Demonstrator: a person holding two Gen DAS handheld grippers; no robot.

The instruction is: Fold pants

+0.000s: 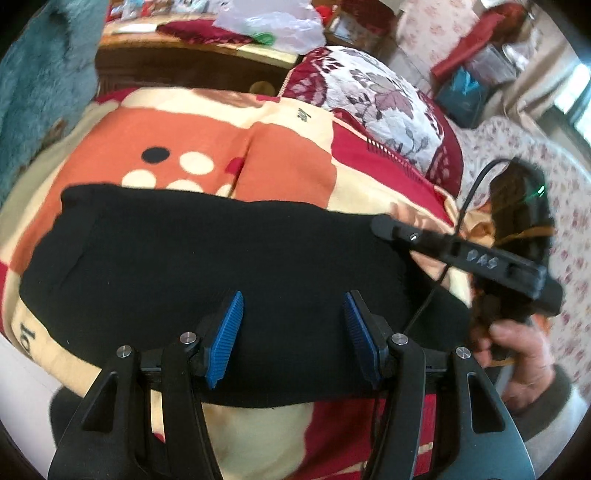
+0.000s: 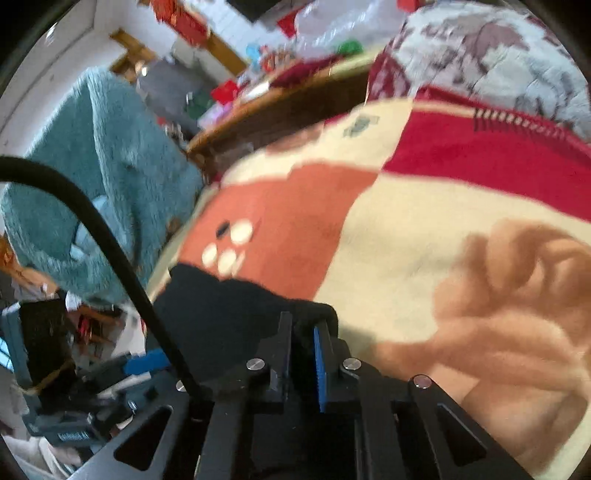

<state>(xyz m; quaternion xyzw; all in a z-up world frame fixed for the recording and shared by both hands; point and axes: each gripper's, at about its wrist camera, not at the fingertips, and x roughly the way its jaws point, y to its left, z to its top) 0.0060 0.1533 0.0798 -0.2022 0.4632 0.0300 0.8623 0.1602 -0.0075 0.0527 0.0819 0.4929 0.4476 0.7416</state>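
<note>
The left tool (image 1: 293, 332) is hovering directly over the black knit pants (image 1: 207, 273), its two blue ribbed pads (image 1: 225, 339) standing wide apart with only dark cloth showing between them and nothing caught. The pants are lying folded into a broad dark band across the blanket with red, orange and cream blocks (image 1: 280, 166) that is covering the bed. Their near edge is running just under the left tool's black frame, and their far edge is sitting just short of the cream and black dots printed on the orange block.

At the right end of the pants, the right tool (image 2: 301, 334) is pinching a raised ridge of the black fabric; its black finger and blue pad (image 2: 318, 365) are standing nearly together with the cloth bunched between them. In the left wrist view this same tool (image 1: 384, 227) is appearing as a long black bar reaching in over the right edge of the pants, with the person's right hand (image 1: 517, 354) gripping its handle beyond that edge. A thin black cable (image 1: 476, 184) is looping up from it.

Farther from the pants, past the orange block, a quilted pillow with a maroon and grey leaf print (image 1: 376, 107) is resting at the head of the bed. To the left of the pants a teal fluffy garment (image 2: 107, 177) is hanging beside the bed. Beyond the pillow, a dark wooden headboard ledge (image 1: 192, 55) is carrying a crumpled clear plastic bag (image 1: 273, 26) and other clutter too blurred to tell.
</note>
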